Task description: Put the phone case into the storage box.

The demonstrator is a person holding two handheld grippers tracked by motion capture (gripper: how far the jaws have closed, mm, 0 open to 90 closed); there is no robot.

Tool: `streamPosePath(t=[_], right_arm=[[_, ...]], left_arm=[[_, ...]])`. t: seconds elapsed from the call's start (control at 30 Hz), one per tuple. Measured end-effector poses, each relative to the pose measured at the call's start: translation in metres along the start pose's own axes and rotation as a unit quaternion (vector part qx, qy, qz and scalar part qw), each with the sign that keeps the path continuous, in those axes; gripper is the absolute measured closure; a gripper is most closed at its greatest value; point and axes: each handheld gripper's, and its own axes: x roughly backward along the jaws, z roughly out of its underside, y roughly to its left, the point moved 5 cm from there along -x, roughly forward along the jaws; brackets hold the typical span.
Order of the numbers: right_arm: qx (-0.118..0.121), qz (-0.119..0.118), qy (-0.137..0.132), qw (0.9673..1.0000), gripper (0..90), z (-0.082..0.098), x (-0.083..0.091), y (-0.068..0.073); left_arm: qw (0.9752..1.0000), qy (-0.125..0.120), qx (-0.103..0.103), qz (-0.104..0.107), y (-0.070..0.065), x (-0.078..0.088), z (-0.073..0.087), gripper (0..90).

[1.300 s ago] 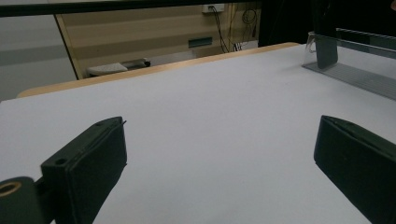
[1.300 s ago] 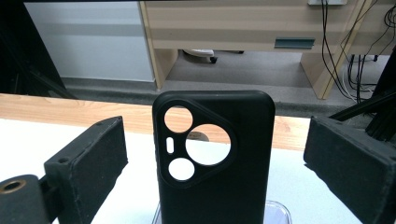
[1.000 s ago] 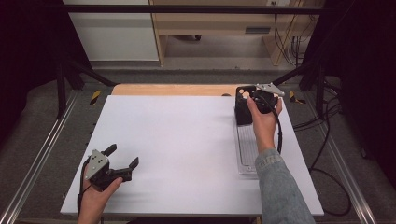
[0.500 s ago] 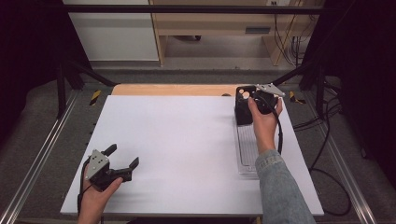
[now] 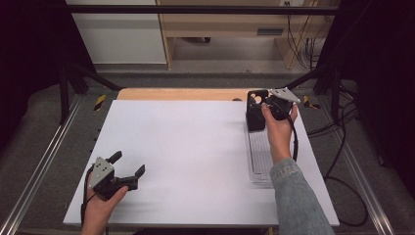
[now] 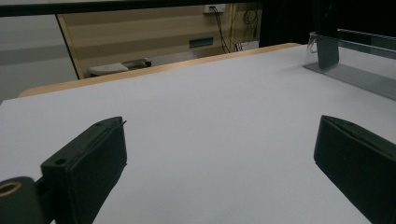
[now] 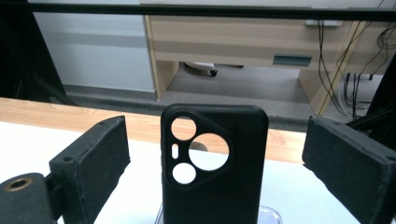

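1. The right gripper (image 5: 259,105) is at the far right of the white surface (image 5: 195,147), held in the person's right hand (image 5: 278,128); a denim sleeve (image 5: 296,200) covers the forearm.
2. In the right gripper view its jaws stand wide apart, one on each side of a black phone case (image 7: 214,163), with clear gaps between; neither touches it.
3. The phone case stands upright at the far end of a clear plastic tray (image 5: 258,156), which lies along the right edge of the surface. Its back faces the camera, with three round camera cut-outs and one small slot inside a rounded triangular frame.
4. No brand, label or writing can be read on the case, the tray or the grippers.
5. The left gripper (image 5: 128,170) is at the near left corner of the surface, held in the left hand (image 5: 100,208). Its jaws are wide open and hold nothing, with bare white surface between them in the left gripper view.
6. The left gripper is well apart from the case and tray.
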Motion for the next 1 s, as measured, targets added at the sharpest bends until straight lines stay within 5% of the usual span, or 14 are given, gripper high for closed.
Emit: streamPosePath(t=[1.0], right_arm=[[-0.006, -0.026, -0.026, 0.9993, 6.1, -0.008, 0.028, 0.003]], left_arm=[[1.0000, -0.007, 0.002, -0.004, 0.002, 0.003, -0.002, 2.7]])
